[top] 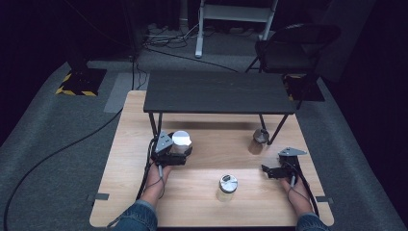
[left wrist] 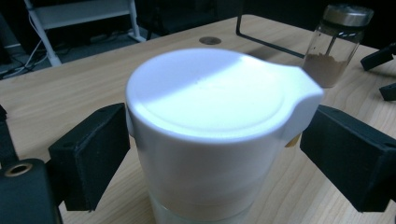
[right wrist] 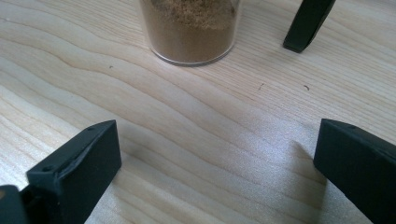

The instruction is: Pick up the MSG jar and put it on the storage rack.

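A jar with a white flip lid (top: 181, 138) stands on the wooden table (top: 202, 202), just in front of the black shelf. My left gripper (top: 180, 150) straddles it. In the left gripper view the white-lidded jar (left wrist: 210, 107) sits between the jaws of my left gripper (left wrist: 215, 140), with a narrow gap on each side, so the gripper is open. My right gripper (top: 266, 172) rests open at the right, its jaws wide over bare wood (right wrist: 217, 154). A jar of brown powder (right wrist: 191, 32) stands just ahead of it.
A low black shelf (top: 219, 91) on thin legs spans the back of the table. The brown-powder jar (top: 260, 140) stands by its right leg (right wrist: 308, 23). Another jar with a metal lid (top: 227, 185) stands near the front middle. A folding chair (top: 293, 45) is behind the table.
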Motion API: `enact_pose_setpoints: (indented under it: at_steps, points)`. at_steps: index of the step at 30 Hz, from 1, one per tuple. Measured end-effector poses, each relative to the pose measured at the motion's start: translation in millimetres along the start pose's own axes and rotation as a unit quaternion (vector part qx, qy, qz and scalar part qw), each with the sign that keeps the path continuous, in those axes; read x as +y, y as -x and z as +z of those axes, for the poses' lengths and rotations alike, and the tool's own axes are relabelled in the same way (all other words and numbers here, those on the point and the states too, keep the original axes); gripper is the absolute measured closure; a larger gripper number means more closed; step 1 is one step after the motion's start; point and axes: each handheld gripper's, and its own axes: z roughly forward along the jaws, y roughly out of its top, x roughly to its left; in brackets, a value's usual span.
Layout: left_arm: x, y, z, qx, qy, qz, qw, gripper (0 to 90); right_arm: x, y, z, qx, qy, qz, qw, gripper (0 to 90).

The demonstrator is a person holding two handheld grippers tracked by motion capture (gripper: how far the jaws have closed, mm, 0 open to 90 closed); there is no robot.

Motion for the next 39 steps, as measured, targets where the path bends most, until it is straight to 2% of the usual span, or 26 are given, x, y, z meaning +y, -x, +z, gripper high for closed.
enact_pose_setpoints:
  at_steps: [9, 16, 21, 26, 28, 35, 39]
  points:
    - [2.7, 3.8, 12.1, 0.003, -0.044, 0.012, 0.9989, 9.1, 0.0, -0.1, 0.0, 0.0, 0.0, 0.0, 1.0, 0.3]
    - [0.4, 2.1, 17.8, 0.006, -0.065, 0.005, 0.9979, 9.7, 0.0, 0.0, 0.0, 0.0, 0.0, 0.0, 1.0, 0.3]
    - [-0.4, 2.8, 18.0, 0.009, -0.069, 0.008, 0.9976, 14.5, 0.0, 0.0, 0.0, 0.0, 0.0, 0.0, 1.0, 0.3]
    - [-5.1, 2.0, 14.7, 0.015, -0.059, 0.001, 0.9982, 29.6, 0.0, 0.0, 0.0, 0.0, 0.0, 0.0, 1.0, 0.3]
    - [-7.1, -0.9, 14.0, 0.01, -0.056, 0.0, 0.9984, 29.6, 0.0, 0.0, 0.0, 0.0, 0.0, 0.0, 1.0, 0.3]
    - [-3.7, 3.0, 13.4, 0.018, -0.06, 0.003, 0.998, 30.1, 0.0, 0.0, 0.0, 0.0, 0.0, 0.0, 1.0, 0.3]
    - [3.6, 2.5, 9.5, 0.019, -0.062, 0.0, 0.9979, 30.1, 0.0, 0.0, 0.0, 0.0, 0.0, 0.0, 1.0, 0.3]
